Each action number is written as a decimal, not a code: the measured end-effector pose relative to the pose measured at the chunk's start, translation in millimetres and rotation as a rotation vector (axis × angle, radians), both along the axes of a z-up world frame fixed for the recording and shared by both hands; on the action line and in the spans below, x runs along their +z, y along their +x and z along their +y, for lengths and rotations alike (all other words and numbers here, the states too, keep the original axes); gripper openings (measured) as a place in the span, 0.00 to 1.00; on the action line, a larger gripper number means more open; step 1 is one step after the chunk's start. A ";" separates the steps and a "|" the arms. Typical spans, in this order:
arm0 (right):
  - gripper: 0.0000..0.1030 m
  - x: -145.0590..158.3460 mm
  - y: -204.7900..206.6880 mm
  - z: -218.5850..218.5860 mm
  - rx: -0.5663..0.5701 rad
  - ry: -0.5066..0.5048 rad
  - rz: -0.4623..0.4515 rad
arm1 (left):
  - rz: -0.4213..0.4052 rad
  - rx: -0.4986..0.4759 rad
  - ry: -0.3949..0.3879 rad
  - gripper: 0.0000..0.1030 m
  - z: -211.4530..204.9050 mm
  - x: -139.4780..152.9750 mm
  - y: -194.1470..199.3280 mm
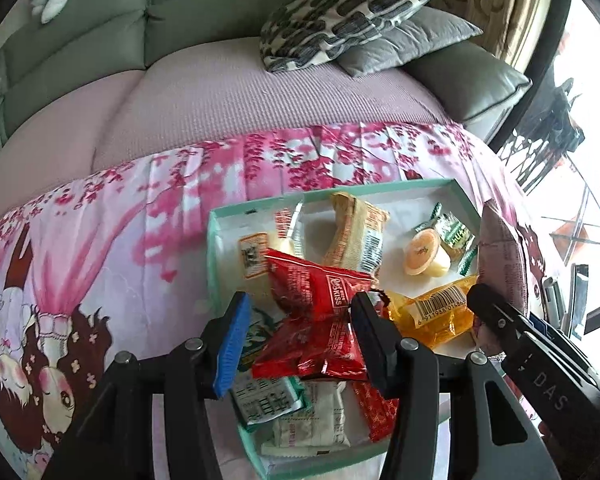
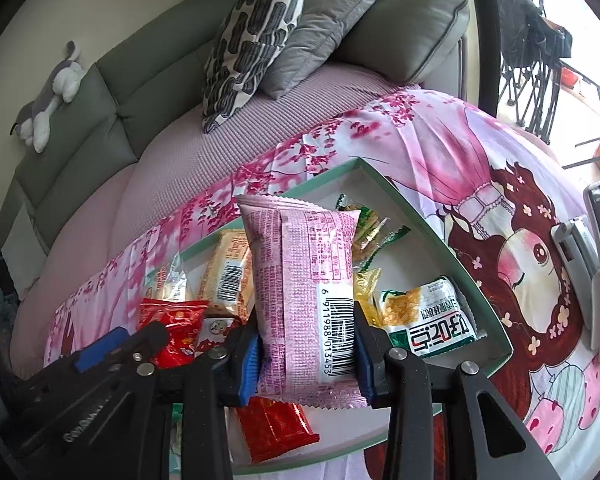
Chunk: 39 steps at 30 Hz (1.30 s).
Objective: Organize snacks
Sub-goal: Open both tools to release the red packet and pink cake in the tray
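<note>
Snacks looked light and crinkly: right gripper [image 2: 306, 354] pinched a pink packet [image 2: 300, 280] above the box [image 1: 216, 240], left gripper [image 1: 296, 344] hung loose around a red packet [image 1: 316, 320].

Both wrist views close, angled down, sharing snack box [image 1: 416, 185] [image 2: 432, 224].

Pink packet [image 2: 300, 292], red packet [image 1: 316, 320], mint-green box [image 1: 216, 240], pink floral cartoon-print cloth [image 1: 100, 240].

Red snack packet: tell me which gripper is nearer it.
Left. The left gripper straddles the red snack packet, jaws open; the right gripper, clamping the pink packet, sits beside it.
</note>
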State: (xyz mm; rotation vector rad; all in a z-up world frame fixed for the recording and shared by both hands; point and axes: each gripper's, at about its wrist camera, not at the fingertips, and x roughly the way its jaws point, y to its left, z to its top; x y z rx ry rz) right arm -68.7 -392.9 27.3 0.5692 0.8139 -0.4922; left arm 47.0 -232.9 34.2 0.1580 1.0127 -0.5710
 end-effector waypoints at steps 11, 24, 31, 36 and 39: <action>0.41 -9.4 20.0 24.4 0.098 -0.010 0.054 | -0.004 0.046 -0.018 0.63 16.7 3.4 4.6; 0.65 -10.4 26.2 34.2 0.137 -0.043 0.092 | -0.016 0.060 -0.039 0.64 25.1 12.7 0.0; 0.83 -10.6 22.9 32.2 0.120 -0.070 0.103 | -0.054 0.135 0.013 0.67 41.2 13.0 4.0; 1.00 -7.7 17.3 35.0 0.120 -0.090 0.091 | -0.070 0.220 0.084 0.86 65.7 1.4 8.7; 1.00 -6.2 12.9 39.8 0.124 -0.097 0.082 | -0.062 0.256 0.103 0.86 82.9 -6.9 6.1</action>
